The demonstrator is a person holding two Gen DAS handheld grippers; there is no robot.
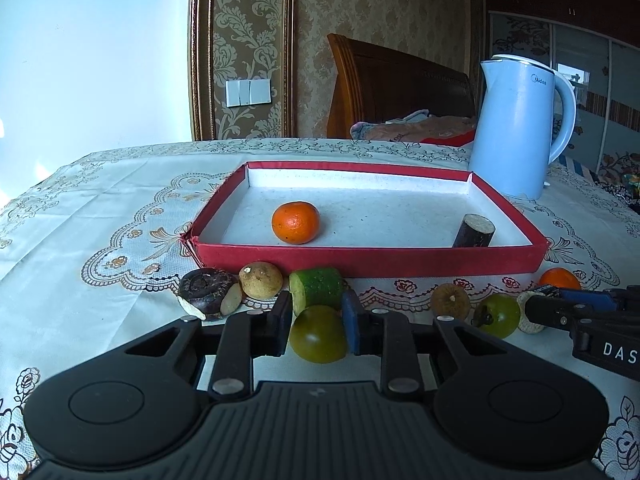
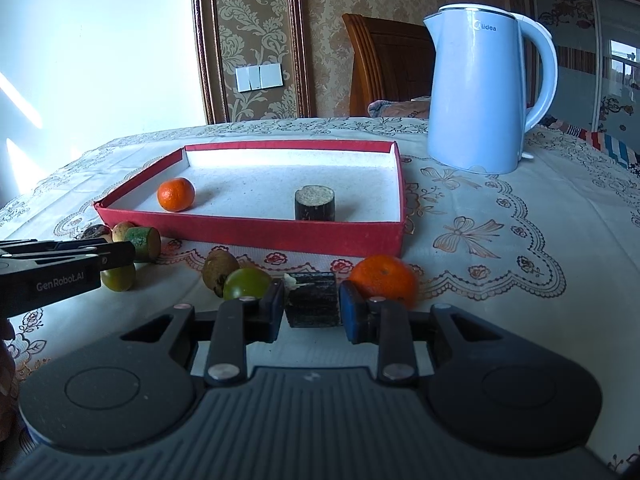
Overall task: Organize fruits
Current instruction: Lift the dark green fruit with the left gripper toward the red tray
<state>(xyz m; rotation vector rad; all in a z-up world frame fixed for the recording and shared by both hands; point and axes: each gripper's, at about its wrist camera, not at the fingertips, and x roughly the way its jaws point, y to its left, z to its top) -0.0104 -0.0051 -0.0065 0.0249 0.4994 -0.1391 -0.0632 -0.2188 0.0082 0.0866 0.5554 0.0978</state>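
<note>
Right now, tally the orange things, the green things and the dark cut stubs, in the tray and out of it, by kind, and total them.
Orange mandarins: 2
Round green fruits: 2
Green cut cylinder: 1
Dark cut stubs: 2
Total: 7

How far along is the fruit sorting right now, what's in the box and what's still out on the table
Done: a tangerine and a dark sugarcane chunk sit in the red box. In hand: the left gripper brackets a green tomato; the right gripper brackets another dark cane piece. Left: a cucumber chunk, a second tangerine, another green tomato and several brown fruits on the tablecloth.
</note>
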